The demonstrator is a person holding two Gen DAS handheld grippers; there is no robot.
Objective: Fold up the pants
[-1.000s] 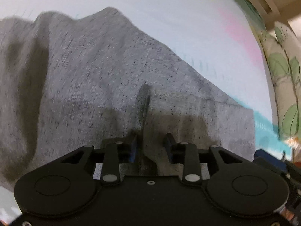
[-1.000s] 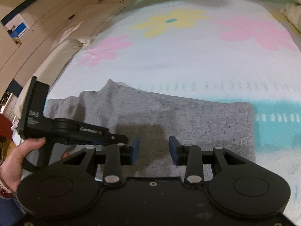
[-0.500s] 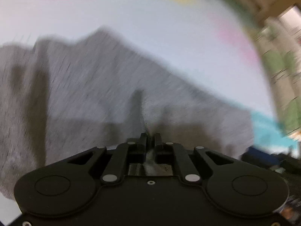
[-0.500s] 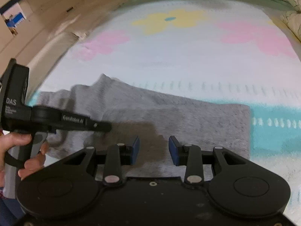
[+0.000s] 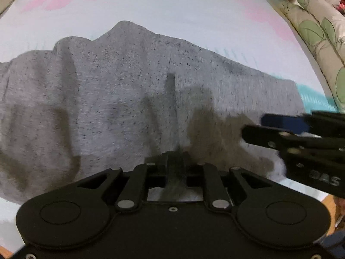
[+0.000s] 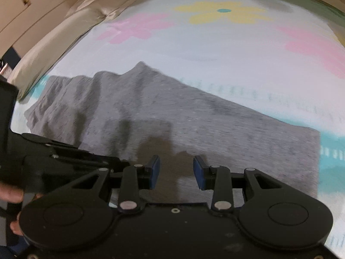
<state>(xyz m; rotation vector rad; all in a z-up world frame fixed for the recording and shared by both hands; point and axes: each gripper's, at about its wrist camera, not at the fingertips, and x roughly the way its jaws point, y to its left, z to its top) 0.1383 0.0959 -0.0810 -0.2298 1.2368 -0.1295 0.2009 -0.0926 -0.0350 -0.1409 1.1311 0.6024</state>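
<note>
The grey speckled pants (image 5: pixel 133 90) lie folded on a floral bedspread; they also show in the right wrist view (image 6: pixel 194 118). My left gripper (image 5: pixel 175 157) is shut on a pinch of the pants' near edge, with grey cloth showing between its fingers. My right gripper (image 6: pixel 176 170) is open and empty just over the pants' near edge, to the right of the left one. The right gripper appears at the right of the left wrist view (image 5: pixel 301 133), and the left gripper at the left of the right wrist view (image 6: pixel 64 155).
The bedspread (image 6: pixel 215 49) has pink and yellow flowers and a teal band (image 6: pixel 332 149). A leaf-print pillow (image 5: pixel 319 28) lies along the right side, a beige pillow (image 6: pixel 54 43) along the left. A hand (image 6: pixel 10 196) holds the left gripper.
My left gripper went from open to shut on the pants' near edge. My right gripper moved closer to the left one, staying open over the cloth.
</note>
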